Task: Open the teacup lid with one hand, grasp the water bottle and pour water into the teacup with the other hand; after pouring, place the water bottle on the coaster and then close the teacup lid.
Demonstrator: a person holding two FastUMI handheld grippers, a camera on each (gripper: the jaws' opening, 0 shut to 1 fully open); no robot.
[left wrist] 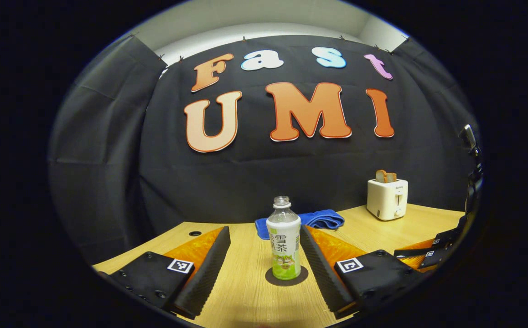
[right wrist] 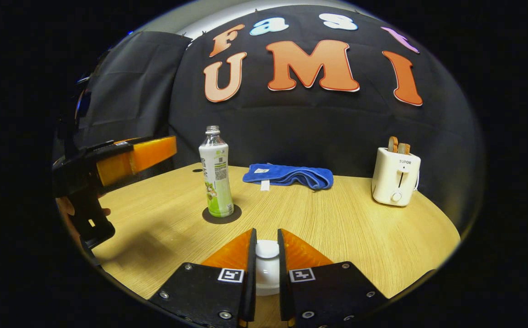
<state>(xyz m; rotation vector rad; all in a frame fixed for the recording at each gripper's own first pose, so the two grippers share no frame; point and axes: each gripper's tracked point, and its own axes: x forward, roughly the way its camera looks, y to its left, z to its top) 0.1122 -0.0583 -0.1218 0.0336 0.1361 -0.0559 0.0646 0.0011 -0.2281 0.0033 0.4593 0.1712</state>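
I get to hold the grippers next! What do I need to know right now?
Left hand-held gripper: open, empty, with the water bottle between its fingers, untouched.
Right hand-held gripper: closed on the white teacup lid knob.
The bottle, cap off, stands on the dark coaster on the table.
Done: the bottle looks back on the coaster, so pouring seems over; I can't confirm.
Left: make sure the lid is seated on the cup, then let go.

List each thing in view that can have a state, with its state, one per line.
Bottle: upright on the coaster, uncapped.
Lid: held between the right claw's fingers.
Left claw: open, fingers apart either side of the bottle, not touching it.
Towel: folded, flat on the table.
Toaster: upright, bread sticking up from its slots.
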